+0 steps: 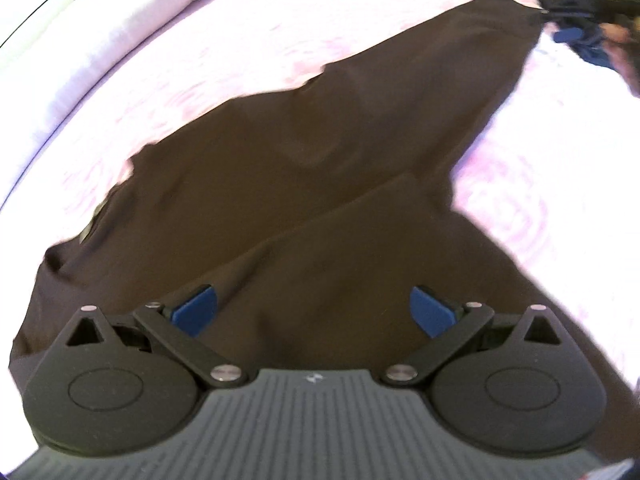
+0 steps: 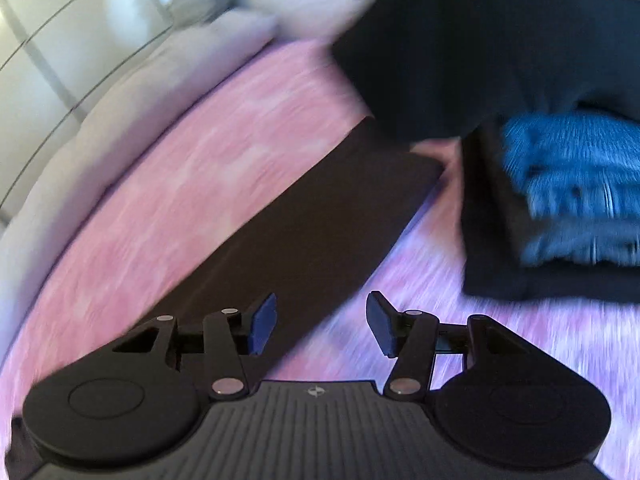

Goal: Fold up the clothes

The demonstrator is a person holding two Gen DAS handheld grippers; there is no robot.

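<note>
A dark brown garment (image 1: 280,184) lies spread on the pink bedspread (image 1: 280,36). My left gripper (image 1: 314,312) is open just above its near end, blue pads wide apart. One long leg runs away to the upper right, where my right gripper (image 1: 576,12) shows at its far tip. In the right wrist view the same brown leg (image 2: 320,216) lies as a flat strip. My right gripper (image 2: 322,326) is open over its near edge, holding nothing. The view is motion-blurred.
A stack of folded clothes, dark fabric with a fluffy blue piece (image 2: 576,184), sits at the right. A black garment (image 2: 480,40) lies beyond it. Pale pillows (image 2: 168,64) line the bed's far edge, with a white wall (image 2: 60,12) behind.
</note>
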